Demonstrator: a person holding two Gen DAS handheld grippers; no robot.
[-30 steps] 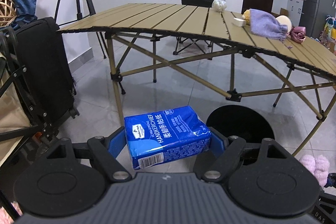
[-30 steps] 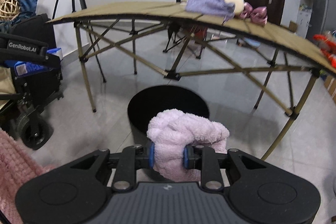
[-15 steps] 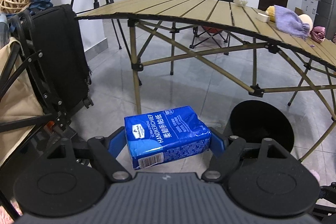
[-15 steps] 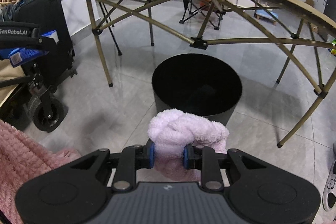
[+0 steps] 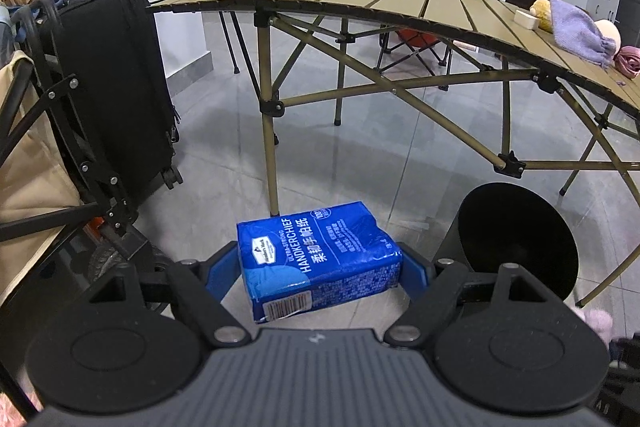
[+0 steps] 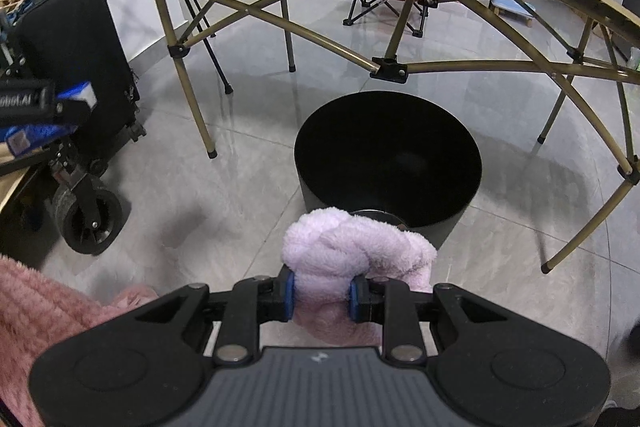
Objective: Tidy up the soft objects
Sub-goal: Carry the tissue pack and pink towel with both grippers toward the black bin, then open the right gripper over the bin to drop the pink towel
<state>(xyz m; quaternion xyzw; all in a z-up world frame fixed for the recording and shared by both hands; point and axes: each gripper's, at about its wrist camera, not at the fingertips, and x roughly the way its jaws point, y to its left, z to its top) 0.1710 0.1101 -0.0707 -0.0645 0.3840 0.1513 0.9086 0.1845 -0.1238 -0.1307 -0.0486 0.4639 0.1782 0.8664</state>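
Note:
My left gripper [image 5: 320,267] is shut on a blue pack of handkerchief tissues [image 5: 316,255], held crosswise above the grey floor. A round black bin [image 5: 516,239] stands on the floor to its right. In the right wrist view my right gripper [image 6: 321,297] is shut on a fluffy lilac cloth [image 6: 352,251], just short of the near rim of the black bin [image 6: 388,159], whose dark inside shows nothing I can make out. The left gripper with the blue pack [image 6: 44,119] shows at the left edge of that view.
A folding slatted table [image 5: 360,3] spans the room behind the bin, bearing a purple cloth [image 5: 576,31], a pink satin piece [image 5: 628,63] and small items. A black suitcase [image 5: 116,83] and a wheeled cart [image 6: 84,211] stand left. A pink fluffy sleeve [image 6: 40,311] is near.
Both views have tilted downward and drawn nearer to the black bin, which now looks bigger and sits lower under the table. Both grips are unchanged.

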